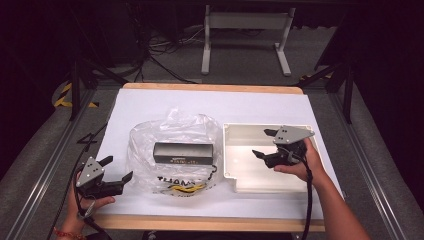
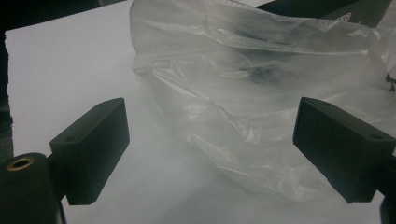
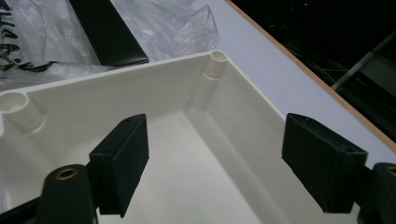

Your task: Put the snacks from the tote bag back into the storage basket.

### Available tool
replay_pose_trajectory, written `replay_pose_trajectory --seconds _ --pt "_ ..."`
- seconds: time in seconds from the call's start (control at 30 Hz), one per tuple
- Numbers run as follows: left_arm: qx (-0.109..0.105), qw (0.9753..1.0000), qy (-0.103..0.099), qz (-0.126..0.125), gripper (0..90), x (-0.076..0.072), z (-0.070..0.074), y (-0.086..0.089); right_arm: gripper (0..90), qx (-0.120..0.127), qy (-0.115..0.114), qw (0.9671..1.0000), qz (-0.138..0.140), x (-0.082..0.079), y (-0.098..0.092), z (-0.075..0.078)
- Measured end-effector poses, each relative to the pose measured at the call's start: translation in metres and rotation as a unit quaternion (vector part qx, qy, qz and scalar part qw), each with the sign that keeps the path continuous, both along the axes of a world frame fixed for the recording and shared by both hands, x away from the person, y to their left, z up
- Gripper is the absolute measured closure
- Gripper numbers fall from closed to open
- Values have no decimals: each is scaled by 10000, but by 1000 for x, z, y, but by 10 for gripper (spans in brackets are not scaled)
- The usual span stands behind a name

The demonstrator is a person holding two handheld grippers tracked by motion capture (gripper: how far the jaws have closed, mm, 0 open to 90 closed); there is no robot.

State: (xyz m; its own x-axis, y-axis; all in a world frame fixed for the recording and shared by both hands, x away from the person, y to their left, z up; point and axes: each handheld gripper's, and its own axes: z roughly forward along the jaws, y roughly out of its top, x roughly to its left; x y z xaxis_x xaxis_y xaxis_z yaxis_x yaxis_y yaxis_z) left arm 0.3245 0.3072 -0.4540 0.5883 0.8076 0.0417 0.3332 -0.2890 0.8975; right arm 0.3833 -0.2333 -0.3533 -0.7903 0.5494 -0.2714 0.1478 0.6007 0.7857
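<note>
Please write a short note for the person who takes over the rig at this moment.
Left gripper: open, holds nothing, at the left edge of the clear crumpled plastic bag.
Right gripper: open, holds nothing, over the cream open plastic box.
The black rectangular box lies at the bag, apart from both grippers.
Done: nothing grasped yet.
Left: probably move the black rectangular box into the cream box.

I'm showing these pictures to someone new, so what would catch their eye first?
Probably the crumpled clear plastic bag in the middle of the white table, with a black box lying on it. Right beside it sits an open cream tray, with the right gripper held open above it. The left gripper waits open at the bag's left edge.
</note>
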Motion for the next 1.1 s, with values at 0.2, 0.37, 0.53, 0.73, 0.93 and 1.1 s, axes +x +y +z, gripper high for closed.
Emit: replay_pose_trajectory --seconds 0.2,0.37,0.53,0.73,0.93,1.1 --pt "14 10000 37 -43 117 0 -1 0 226 -16 173 9998 116 17 16 4" --pt "12 10000 31 -57 118 0 -1 -1 224 -57 267 9992 282 26 28 6" --pt "13 10000 25 -56 119 0 -1 -1 219 -107 333 9988 352 33 37 8" --pt "28 10000 29 -51 119 1 -1 -1 218 -179 378 9980 483 41 52 13" --pt "41 10000 24 -58 119 0 -1 0 219 -324 433 9962 684 47 71 16" --pt "40 10000 15 -60 119 0 -1 0 220 -427 495 9940 876 52 88 17"
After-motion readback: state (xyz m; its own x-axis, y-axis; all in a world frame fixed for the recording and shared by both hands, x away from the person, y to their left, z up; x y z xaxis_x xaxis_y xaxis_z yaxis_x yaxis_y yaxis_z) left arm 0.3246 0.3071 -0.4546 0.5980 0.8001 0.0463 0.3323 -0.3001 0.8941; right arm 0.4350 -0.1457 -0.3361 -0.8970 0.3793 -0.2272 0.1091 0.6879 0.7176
